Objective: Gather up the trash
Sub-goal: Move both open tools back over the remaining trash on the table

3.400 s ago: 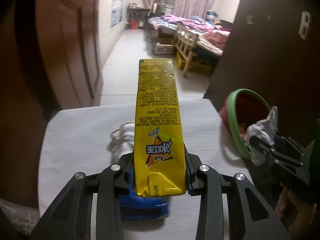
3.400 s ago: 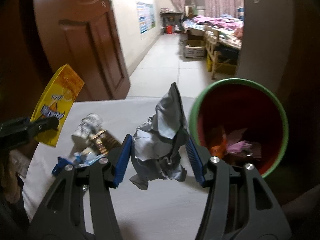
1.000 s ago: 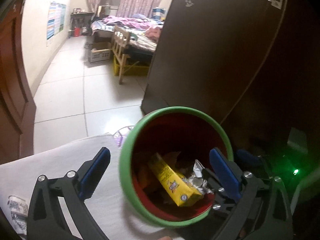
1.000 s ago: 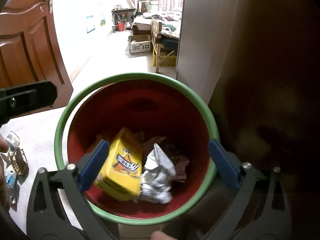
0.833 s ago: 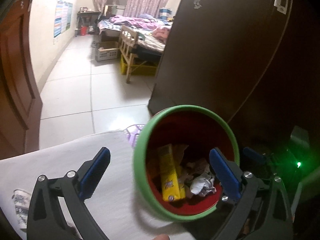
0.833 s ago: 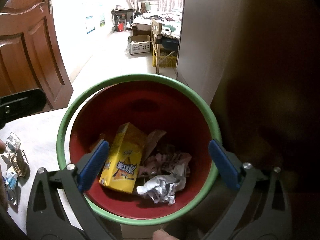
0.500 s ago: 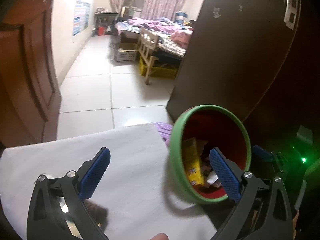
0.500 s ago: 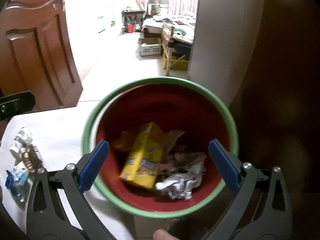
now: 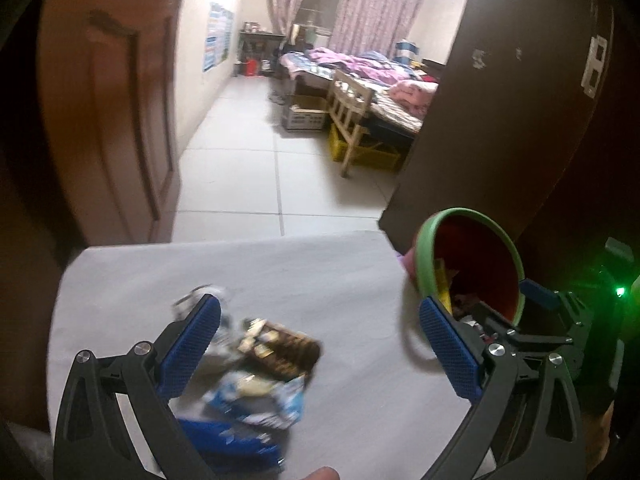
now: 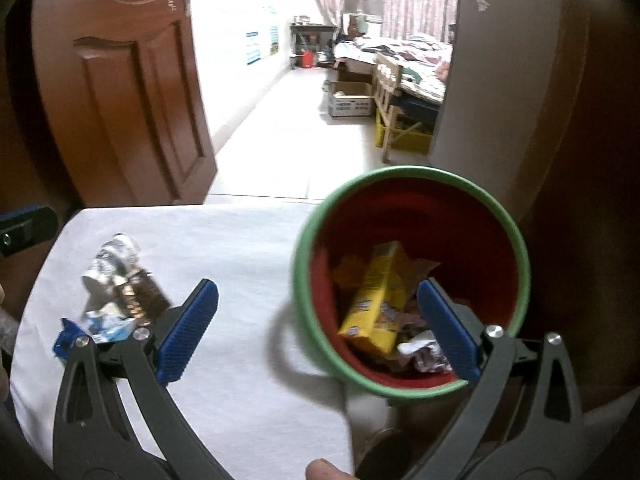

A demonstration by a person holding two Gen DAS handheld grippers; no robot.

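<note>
The left tool [image 9: 320, 344] is spread wide and grips nothing; between and under its blue pads [image 9: 192, 344] lies a heap of wrappers [image 9: 256, 372] on the white-covered desk [image 9: 348, 280], motion-blurred so that only a brown packet [image 9: 280, 350], a pale blue-and-white one [image 9: 256, 400] and a dark blue one [image 9: 232, 446] partly cut off by the left finger can be told apart. The right tool [image 10: 318, 330] is just as wide open and empty, its right pad [image 10: 448, 332] in front of the mouth of the red bin [image 10: 412, 216] with its green rim, which stands at the desk's right edge. Inside the bin a yellow carton [image 10: 376, 300] leans upright, with a crumpled silver wrapper [image 10: 424, 354] beside it and other scraps beneath that are too jumbled to name. In the left view the bin [image 9: 472, 256] shows mostly side-on, its contents largely hidden. From the right view the same heap [image 10: 116, 292] lies left on the desk, well apart from the bin, with a crumpled silver piece [image 10: 108, 260] at its far end. A fingertip [image 10: 324, 470] pokes in at the bottom edge.
</note>
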